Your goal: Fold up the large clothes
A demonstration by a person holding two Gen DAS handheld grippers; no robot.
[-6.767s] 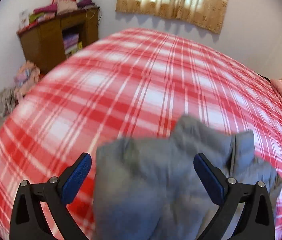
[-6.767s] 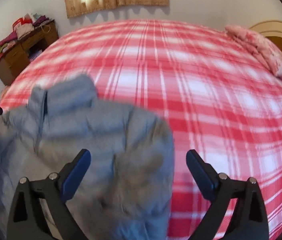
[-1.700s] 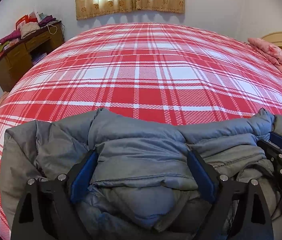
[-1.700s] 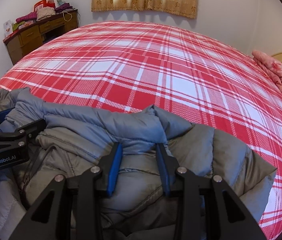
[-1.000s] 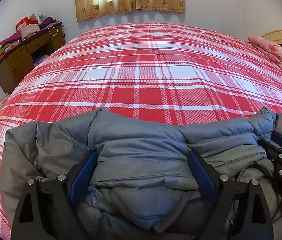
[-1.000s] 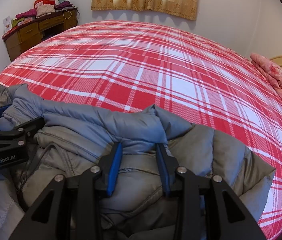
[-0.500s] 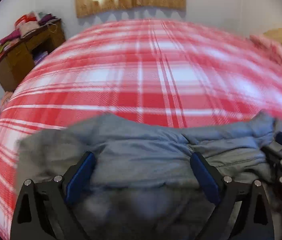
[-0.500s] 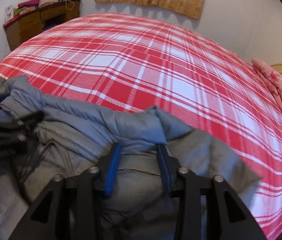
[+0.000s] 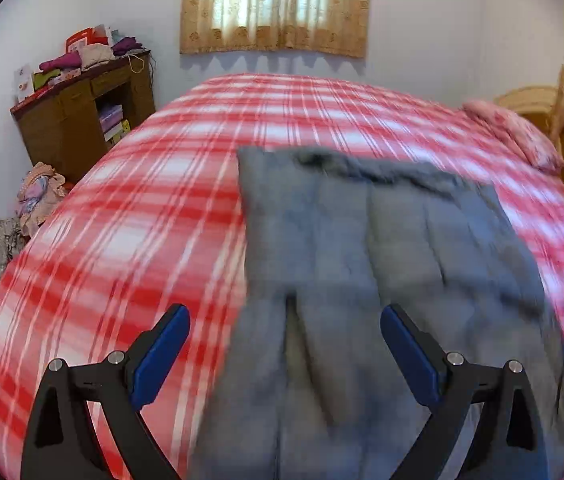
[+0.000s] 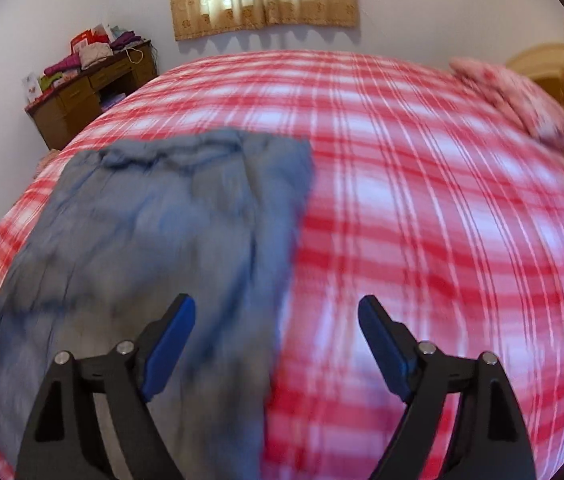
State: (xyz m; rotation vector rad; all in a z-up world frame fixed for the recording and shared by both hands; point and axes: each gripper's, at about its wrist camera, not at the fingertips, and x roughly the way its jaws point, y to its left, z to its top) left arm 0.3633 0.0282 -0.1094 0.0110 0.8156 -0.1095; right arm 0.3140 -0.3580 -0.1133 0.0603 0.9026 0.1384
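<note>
**Grey jacket lies flat on the bed, both jaws empty**

The grey padded jacket is spread on the red plaid bed, blurred in both views. The left gripper has its jaws wide apart, the jacket below and ahead of them, unpinched. The right gripper has just been opening; its jaws stand apart with nothing between them, the jacket's edge under its left jaw.
</note>
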